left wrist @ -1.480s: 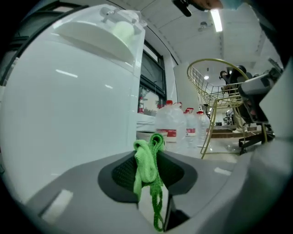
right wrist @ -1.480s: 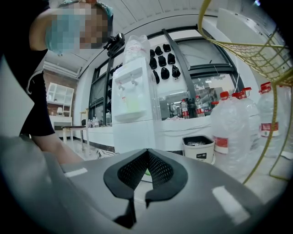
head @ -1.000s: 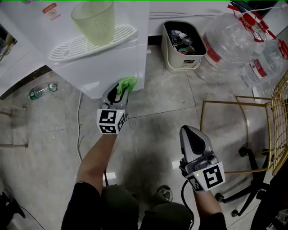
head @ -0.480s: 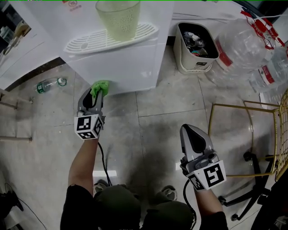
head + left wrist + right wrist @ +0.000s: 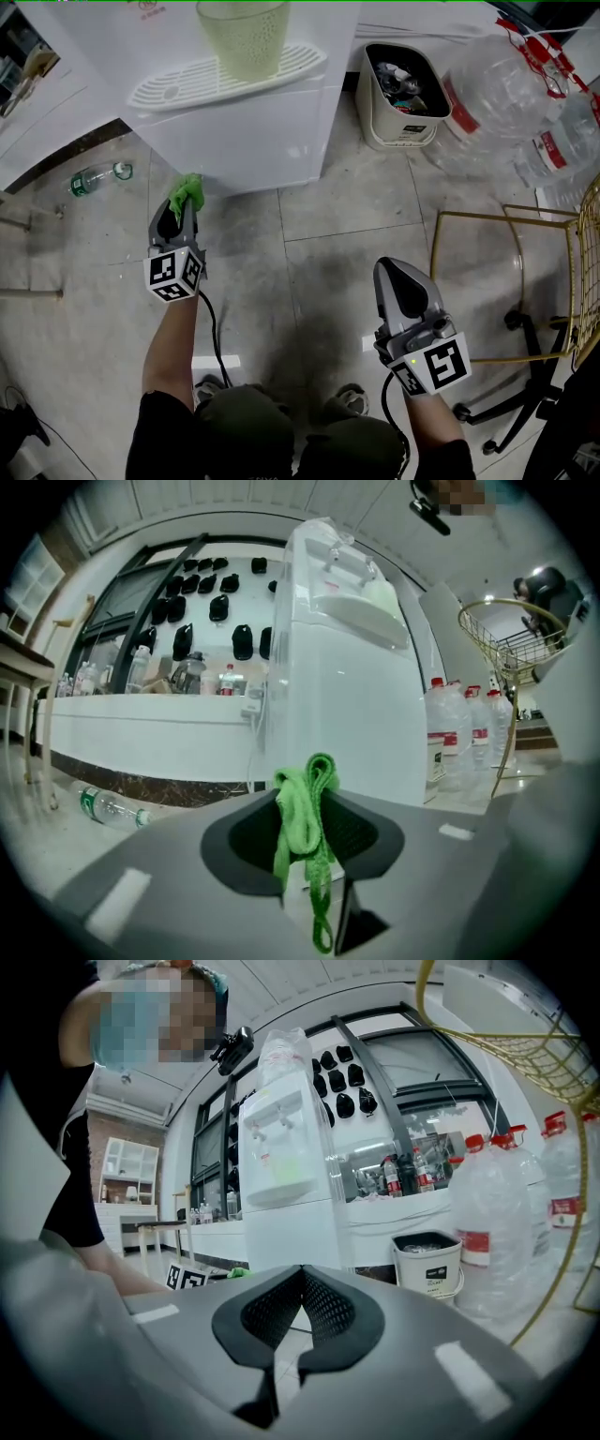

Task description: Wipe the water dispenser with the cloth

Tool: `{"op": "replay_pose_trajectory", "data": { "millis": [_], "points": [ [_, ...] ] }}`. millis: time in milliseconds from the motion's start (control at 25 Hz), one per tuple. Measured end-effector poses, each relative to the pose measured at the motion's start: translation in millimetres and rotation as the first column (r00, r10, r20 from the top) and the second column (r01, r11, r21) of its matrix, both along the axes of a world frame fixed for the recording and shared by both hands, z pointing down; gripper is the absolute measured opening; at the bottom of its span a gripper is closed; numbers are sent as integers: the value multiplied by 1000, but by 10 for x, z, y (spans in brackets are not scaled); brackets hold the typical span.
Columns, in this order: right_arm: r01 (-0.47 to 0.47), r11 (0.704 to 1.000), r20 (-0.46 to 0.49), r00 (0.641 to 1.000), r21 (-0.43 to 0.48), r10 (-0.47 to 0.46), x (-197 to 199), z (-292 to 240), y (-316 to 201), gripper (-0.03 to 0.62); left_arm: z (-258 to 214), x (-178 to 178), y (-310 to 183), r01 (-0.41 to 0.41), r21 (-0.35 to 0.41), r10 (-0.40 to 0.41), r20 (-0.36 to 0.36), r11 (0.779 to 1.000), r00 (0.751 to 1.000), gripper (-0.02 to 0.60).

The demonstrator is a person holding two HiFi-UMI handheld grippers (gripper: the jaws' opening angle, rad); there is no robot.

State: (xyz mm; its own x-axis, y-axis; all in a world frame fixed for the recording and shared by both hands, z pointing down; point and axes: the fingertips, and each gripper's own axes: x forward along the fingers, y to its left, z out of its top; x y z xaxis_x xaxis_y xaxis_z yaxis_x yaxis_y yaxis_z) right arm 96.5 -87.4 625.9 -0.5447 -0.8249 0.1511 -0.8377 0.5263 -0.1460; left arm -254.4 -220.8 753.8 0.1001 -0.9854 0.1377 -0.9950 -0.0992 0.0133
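Observation:
The white water dispenser (image 5: 253,122) stands at the top middle of the head view, with a pale green cup (image 5: 242,37) on its drip tray (image 5: 225,75). My left gripper (image 5: 178,214) is shut on a bunched green cloth (image 5: 185,194), held low near the dispenser's bottom left corner and just off its front face. In the left gripper view the cloth (image 5: 305,822) hangs from the closed jaws with the dispenser (image 5: 342,686) right ahead. My right gripper (image 5: 398,281) hangs back over the floor at lower right, shut and empty. The right gripper view shows the dispenser (image 5: 286,1185) farther off.
A cream waste bin (image 5: 398,94) stands right of the dispenser. Large water jugs (image 5: 506,94) crowd the top right. A gold wire chair (image 5: 525,281) is at the right. A small bottle (image 5: 94,176) lies on the floor at left. A cable (image 5: 211,328) trails down.
My left gripper has carried the cloth leftward along the dispenser's base, from near its right corner to its left corner, then pulled back slightly. The right gripper has stayed put.

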Motion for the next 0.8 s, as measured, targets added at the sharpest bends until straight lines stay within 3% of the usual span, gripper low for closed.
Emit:
{"op": "replay_pose_trajectory", "data": {
  "millis": [160, 360, 600, 800],
  "points": [
    [2, 1000, 6, 1000, -8, -2, 37, 29, 17, 5, 16, 628, 67, -135, 21, 136, -40, 991, 990, 118],
    [-12, 1000, 3, 1000, -24, 12, 158, 75, 34, 5, 212, 1659, -102, -319, -21, 315, -101, 948, 944, 118],
    [-60, 998, -15, 998, -36, 59, 450, 98, 86, 5, 499, 2531, -278, -438, -87, 431, -89, 895, 898, 118],
    [-97, 994, -34, 995, -55, 95, 672, 139, 175, 5, 686, 2813, -488, -426, -127, 419, -79, 896, 904, 119]
  ]
}}
